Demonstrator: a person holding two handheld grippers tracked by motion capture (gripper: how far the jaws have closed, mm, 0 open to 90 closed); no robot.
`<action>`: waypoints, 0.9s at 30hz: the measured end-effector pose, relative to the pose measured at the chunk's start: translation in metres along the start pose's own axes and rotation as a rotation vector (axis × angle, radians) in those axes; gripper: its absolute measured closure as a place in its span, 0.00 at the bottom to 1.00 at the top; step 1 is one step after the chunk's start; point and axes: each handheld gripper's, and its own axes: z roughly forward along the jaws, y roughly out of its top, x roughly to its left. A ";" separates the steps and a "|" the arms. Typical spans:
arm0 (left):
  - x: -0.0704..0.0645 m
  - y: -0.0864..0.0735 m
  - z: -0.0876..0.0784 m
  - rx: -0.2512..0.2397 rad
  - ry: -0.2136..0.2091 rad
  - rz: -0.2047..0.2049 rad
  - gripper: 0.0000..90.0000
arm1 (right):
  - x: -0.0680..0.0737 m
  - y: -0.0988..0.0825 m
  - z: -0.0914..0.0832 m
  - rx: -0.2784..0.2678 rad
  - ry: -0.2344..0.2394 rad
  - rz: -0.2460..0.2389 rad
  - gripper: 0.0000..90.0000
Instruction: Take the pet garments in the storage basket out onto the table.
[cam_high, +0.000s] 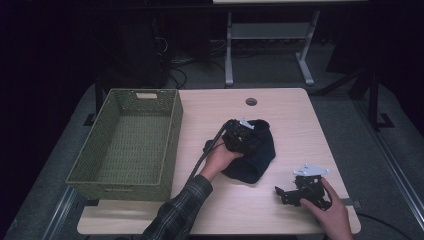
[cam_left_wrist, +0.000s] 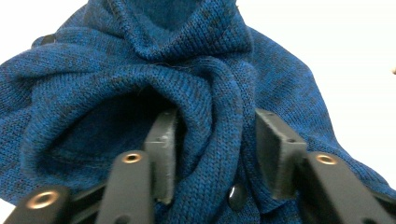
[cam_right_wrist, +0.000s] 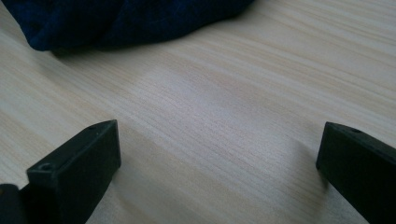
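Blue knitted garment (cam_high: 250, 152), bunched in a heap near the middle of the wooden table (cam_high: 280, 107), well to the right of the green woven basket (cam_high: 130, 142). Basket at the table's left edge, standing upright, with a cut-out handle in its far wall.

Left gripper (cam_high: 239, 136) down on the heap's left half, held by the left hand (cam_high: 218, 159), plaid sleeve (cam_high: 180, 212) trailing back toward the near table edge. Seen along that gripper in the left gripper view: jaws partly apart, a thick fold of the knit (cam_left_wrist: 205, 140) standing between the pads (cam_left_wrist: 164, 154), a dark button (cam_left_wrist: 237, 197) low on that fold. Left pad against the fold, right pad a little clear of it, so no firm pinch visible; loosely around the cloth rather than clamped.

Right gripper (cam_high: 287, 194) near the table's front right corner, apart from the garment, cradled by the right hand (cam_high: 327, 210), grey plate on top. Jaws spread wide over bare wood in the right gripper view, nothing between them, garment's edge (cam_right_wrist: 116, 21) farther off.
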 end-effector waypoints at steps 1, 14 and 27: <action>-0.001 0.001 -0.002 -0.010 -0.001 -0.006 0.51 | 0.000 0.000 0.000 0.001 0.000 0.002 0.00; -0.003 0.006 -0.029 -0.056 0.020 0.037 0.16 | 0.000 0.000 0.000 -0.005 0.000 0.001 0.00; -0.011 0.002 -0.057 -0.131 -0.018 0.021 0.15 | 0.000 0.000 0.000 0.000 0.000 0.002 0.00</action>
